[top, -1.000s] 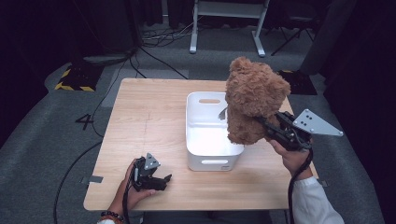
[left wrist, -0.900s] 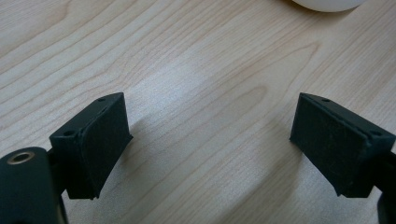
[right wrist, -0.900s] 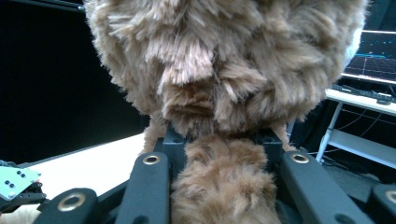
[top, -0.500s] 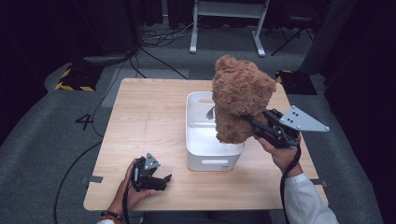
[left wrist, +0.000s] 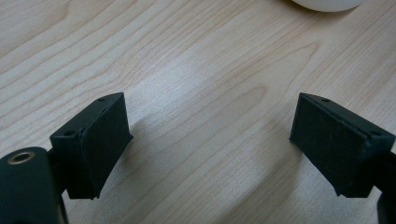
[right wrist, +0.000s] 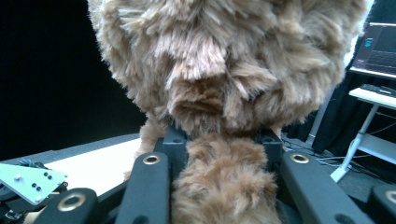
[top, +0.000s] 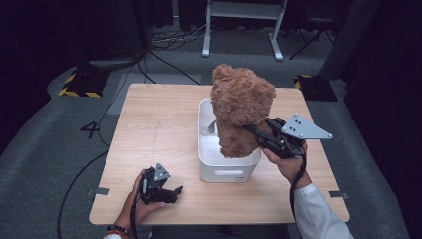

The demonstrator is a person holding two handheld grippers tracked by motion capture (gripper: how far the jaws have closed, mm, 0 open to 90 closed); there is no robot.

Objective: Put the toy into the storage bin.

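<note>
Brown plush bear (top: 241, 109) hangs above the white bin (top: 226, 162), clamped in the right gripper (top: 256, 133) by a pinch of fur. Left gripper (top: 171, 191) rests on the wooden table (top: 159, 119), jaws apart, holding nothing.

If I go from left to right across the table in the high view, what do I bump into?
Left claw → white bin → fluffy brown teddy bear → right claw, shut on the bear.
</note>
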